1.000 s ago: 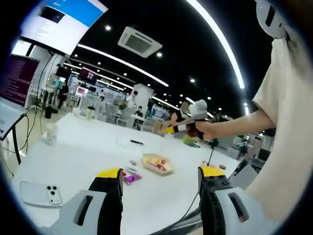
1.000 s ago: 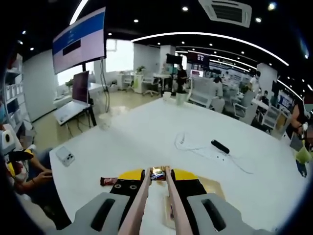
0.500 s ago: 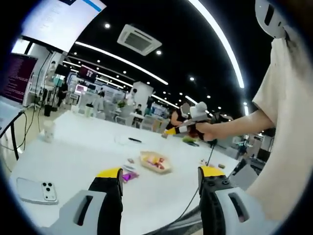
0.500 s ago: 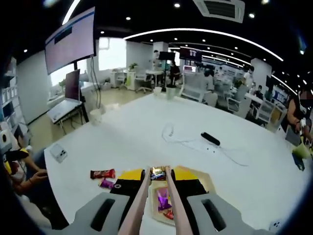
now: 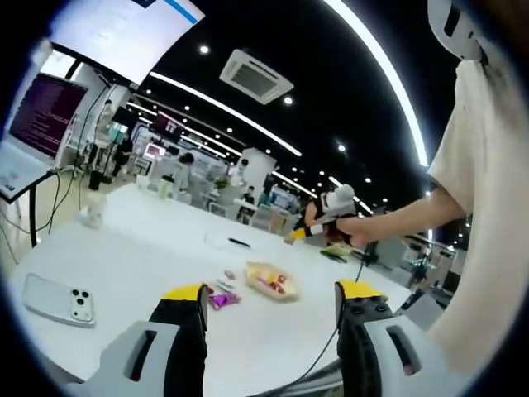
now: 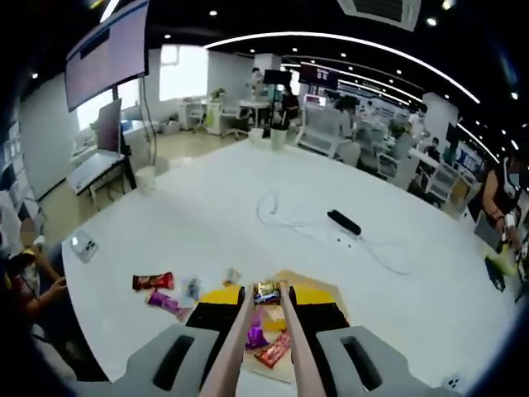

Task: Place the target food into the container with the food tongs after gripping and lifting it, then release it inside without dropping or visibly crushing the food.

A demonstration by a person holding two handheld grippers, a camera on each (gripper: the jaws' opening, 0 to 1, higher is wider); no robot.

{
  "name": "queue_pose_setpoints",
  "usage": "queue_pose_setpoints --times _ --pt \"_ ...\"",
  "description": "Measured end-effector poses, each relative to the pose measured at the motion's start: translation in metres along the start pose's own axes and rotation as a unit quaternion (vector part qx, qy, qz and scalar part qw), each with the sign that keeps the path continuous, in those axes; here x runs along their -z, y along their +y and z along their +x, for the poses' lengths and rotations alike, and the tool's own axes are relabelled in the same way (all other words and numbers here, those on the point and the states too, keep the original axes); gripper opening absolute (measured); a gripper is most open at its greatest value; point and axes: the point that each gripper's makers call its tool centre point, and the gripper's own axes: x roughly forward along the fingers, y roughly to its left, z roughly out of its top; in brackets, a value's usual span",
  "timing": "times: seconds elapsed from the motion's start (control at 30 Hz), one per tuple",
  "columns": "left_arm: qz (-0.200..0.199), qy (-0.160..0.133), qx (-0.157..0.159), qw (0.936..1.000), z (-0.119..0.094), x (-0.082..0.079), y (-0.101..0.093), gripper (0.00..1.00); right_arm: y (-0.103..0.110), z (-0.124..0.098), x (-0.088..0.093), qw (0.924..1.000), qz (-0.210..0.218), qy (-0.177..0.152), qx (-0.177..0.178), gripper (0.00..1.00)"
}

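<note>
1. While you look along the left gripper view, your left gripper (image 5: 269, 299) has its jaws wide apart with nothing between them. The white table (image 5: 124, 265) spreads ahead with open room at 10 o'clock; its near edge runs under the jaws. A phone (image 5: 56, 298) lies at 9 o'clock, near the table's left edge. The shallow container (image 5: 269, 280) sits near 12 o'clock with wrapped sweets inside, and a purple wrapper (image 5: 221, 298) lies just beside the left jaw tip. At 2 o'clock your hand (image 5: 357, 227) holds the right gripper (image 5: 318, 225) up above the table.

2. As the right gripper view shows, your right gripper (image 6: 266, 308) is pressed onto the pink food tongs (image 6: 266, 331), whose arms are nearly together, clamped on a small gold-wrapped candy (image 6: 265, 291) at the tips. The candy hangs above the container (image 6: 335, 299), which lies under the jaws. Loose wrapped snacks (image 6: 154, 281) lie at 9 o'clock; bare tabletop is open toward 12 o'clock, up to a black remote (image 6: 342, 222) and its cable.
</note>
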Motion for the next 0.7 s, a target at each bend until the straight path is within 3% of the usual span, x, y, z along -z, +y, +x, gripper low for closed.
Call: queue_pose_setpoints --times 0.4,0.7 --pt "-0.003 0.004 -0.010 0.9999 -0.017 0.001 0.004 0.62 -0.019 0.012 0.011 0.9998 0.017 -0.008 0.004 0.21" --pt "0.005 0.014 0.008 0.9999 -0.015 -0.002 -0.004 0.62 -0.037 0.007 0.009 0.9988 0.038 -0.022 0.023 0.21"
